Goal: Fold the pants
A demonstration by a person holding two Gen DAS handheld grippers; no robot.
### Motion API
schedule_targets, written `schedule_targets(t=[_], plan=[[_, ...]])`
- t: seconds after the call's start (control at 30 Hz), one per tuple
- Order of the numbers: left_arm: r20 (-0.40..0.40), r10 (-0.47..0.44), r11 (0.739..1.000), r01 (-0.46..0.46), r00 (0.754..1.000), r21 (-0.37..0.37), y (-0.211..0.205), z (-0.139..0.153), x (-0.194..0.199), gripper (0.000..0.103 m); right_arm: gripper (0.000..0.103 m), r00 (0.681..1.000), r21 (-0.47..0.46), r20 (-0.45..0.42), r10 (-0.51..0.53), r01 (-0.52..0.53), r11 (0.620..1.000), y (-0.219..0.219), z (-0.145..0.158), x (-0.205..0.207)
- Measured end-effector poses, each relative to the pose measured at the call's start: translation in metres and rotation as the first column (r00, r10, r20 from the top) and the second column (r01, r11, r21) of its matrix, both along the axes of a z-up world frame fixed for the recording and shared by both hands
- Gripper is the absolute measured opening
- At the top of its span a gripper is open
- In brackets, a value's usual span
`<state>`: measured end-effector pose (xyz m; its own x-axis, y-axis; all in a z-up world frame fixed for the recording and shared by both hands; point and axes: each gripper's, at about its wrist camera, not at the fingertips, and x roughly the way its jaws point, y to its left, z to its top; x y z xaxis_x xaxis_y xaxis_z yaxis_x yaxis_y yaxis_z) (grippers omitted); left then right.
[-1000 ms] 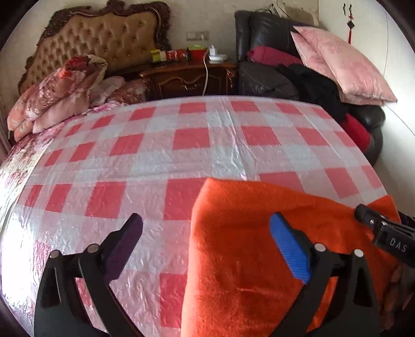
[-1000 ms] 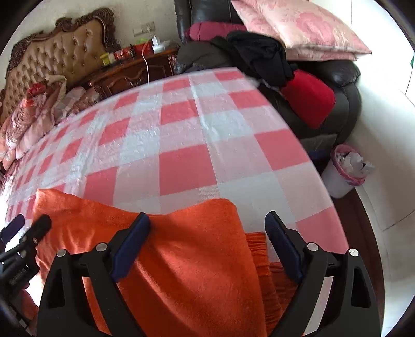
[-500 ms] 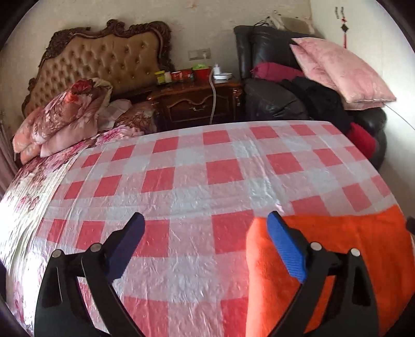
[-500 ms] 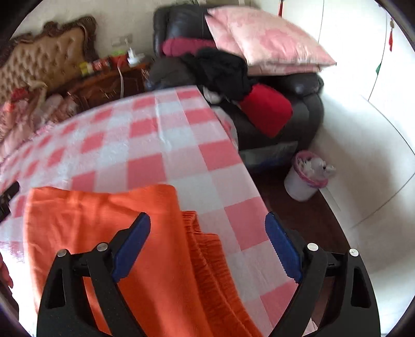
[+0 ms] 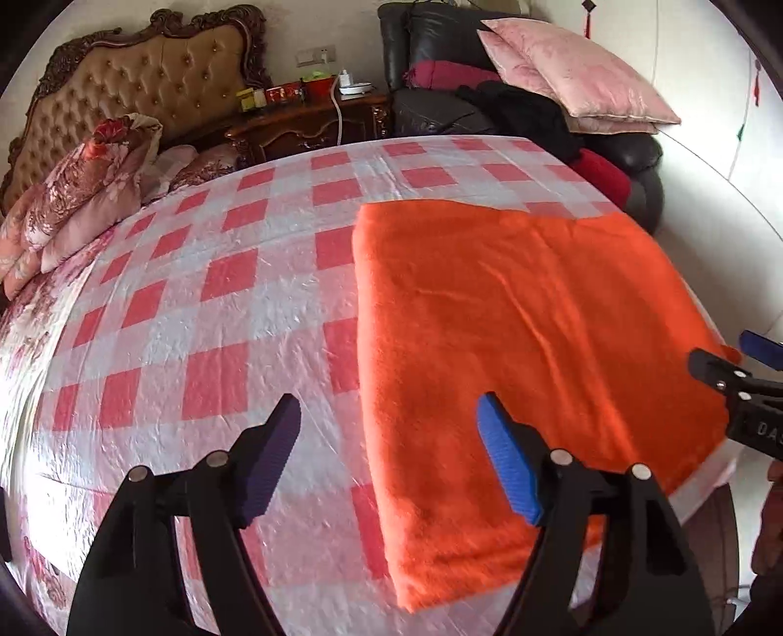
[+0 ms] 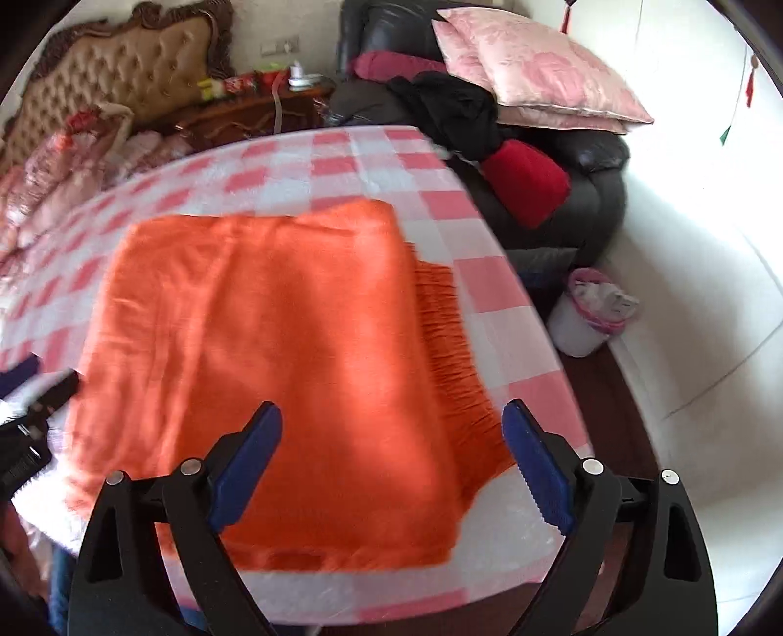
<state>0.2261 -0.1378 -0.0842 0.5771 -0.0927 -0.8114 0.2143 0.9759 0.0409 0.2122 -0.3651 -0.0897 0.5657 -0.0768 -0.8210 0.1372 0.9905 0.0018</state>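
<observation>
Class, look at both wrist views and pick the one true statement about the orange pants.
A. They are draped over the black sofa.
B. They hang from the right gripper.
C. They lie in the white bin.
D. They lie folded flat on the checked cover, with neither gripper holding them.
D: the orange pants lie flat on the checked cover, and both the left gripper and the right gripper stand open above them, gripping nothing.

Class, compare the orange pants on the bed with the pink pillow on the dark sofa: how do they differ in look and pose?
The orange pants are plain and lie folded flat on the checked cover; the pink pillow is patterned, plump, and leans on the dark sofa. The pants show a fringed edge in the right wrist view; the pillow's edge is smooth. Both are soft textiles.
</observation>
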Motion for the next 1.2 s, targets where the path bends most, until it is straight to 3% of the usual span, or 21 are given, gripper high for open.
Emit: schedule_targets(t=[0.07,0.23,0.4,0.7,0.83,0.93,1.07,1.2], plan=[[-0.019,-0.053,0.999,0.053,0.998,0.001,-0.012,-0.002,-0.015,0.078,0.088,0.998,0.033,-0.016,0.053,-0.052,0.998,0.011,-0.002,-0.007],[-0.077,-0.039,0.998,0.043,0.996,0.042,-0.018,-0.023,-0.02,0.079,0.089,0.996,-0.098,-0.062,0.065,-0.071,0.993,0.028,-0.022,-0.015],[-0.066,-0.029,0.998,0.033,0.997,0.061,-0.015,-0.022,-0.024,0.082,0.092,0.996,-0.052,-0.083,0.033,-0.038,0.998,0.016,-0.022,-0.016],[-0.075,-0.017,0.998,0.022,0.997,0.063,-0.012,-0.022,-0.021,0.084,0.092,0.995,-0.066,-0.098,-0.026,0.02,0.998,0.003,-0.015,-0.017],[-0.078,-0.016,0.998,0.021,0.997,0.065,-0.012,-0.022,-0.021,0.085,0.092,0.997,0.01,-0.055,0.062,-0.062,0.998,0.02,0.0,-0.004],[-0.078,-0.016,0.997,0.021,0.997,0.068,-0.012,-0.022,-0.02,0.087,0.092,0.991,-0.06,-0.06,0.119,-0.123,0.991,0.043,-0.003,0.017],[-0.082,-0.017,0.997,0.023,0.997,0.072,-0.011,-0.021,-0.02,0.089,0.092,0.995,-0.166,-0.102,0.016,-0.033,0.986,0.031,-0.019,0.042],[-0.075,-0.012,0.997,0.018,0.997,0.082,-0.009,-0.014,-0.022,0.089,0.092,0.992,-0.096,-0.082,-0.093,0.085,0.992,-0.007,-0.009,0.032]])
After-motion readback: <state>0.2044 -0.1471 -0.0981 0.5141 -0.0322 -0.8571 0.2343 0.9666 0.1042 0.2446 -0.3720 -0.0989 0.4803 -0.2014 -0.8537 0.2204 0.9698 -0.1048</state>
